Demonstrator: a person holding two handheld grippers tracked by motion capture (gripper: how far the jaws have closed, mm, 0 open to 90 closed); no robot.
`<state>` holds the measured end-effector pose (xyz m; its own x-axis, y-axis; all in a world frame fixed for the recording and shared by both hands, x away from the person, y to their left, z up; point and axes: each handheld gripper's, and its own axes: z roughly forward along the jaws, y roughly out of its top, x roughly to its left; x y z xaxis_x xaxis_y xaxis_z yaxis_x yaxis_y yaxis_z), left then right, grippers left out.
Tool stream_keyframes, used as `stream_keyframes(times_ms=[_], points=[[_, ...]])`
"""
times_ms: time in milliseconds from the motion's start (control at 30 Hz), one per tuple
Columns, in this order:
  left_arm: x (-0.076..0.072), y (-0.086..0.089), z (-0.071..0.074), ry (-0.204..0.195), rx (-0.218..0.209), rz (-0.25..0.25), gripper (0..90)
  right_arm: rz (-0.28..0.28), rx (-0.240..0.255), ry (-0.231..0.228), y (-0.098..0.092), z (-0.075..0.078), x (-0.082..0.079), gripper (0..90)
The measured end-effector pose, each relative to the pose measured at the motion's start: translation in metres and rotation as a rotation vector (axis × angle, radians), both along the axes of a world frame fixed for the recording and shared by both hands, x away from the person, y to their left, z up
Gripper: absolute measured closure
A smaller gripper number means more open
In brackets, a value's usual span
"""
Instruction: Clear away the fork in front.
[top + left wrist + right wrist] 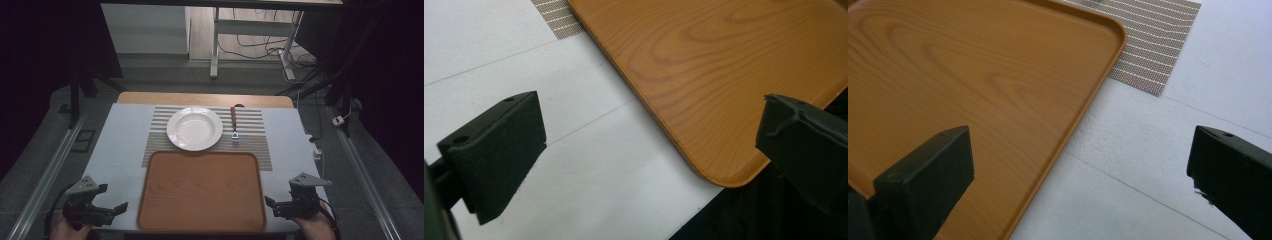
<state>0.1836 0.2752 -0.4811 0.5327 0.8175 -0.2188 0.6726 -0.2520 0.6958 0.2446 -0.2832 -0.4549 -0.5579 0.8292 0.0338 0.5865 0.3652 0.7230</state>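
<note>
Two hands at the near edge of the surface [120, 145], one at each near corner of the wooden tray [201, 192]. Left tongs [112, 200] and right tongs [274, 202] point inward toward the tray, jaws apart and holding nothing. The tray lies flat between them, its far edge over a striped placemat [255, 140] bearing a white plate [194, 128] and a fork [234, 125]

Nothing readable here, folks.
No lettering, label, brand or number shows up anywhere, not on the tray [200, 190], plate [194, 128] or striped mat [255, 135].
</note>
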Motion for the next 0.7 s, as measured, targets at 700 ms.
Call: stream_keyframes(times_ms=[700], points=[[0.002,0.0,-0.001,0.019,0.003,-0.008,0.2,0.056,-0.038,-0.007,0.011,0.002,0.001,0.0]])
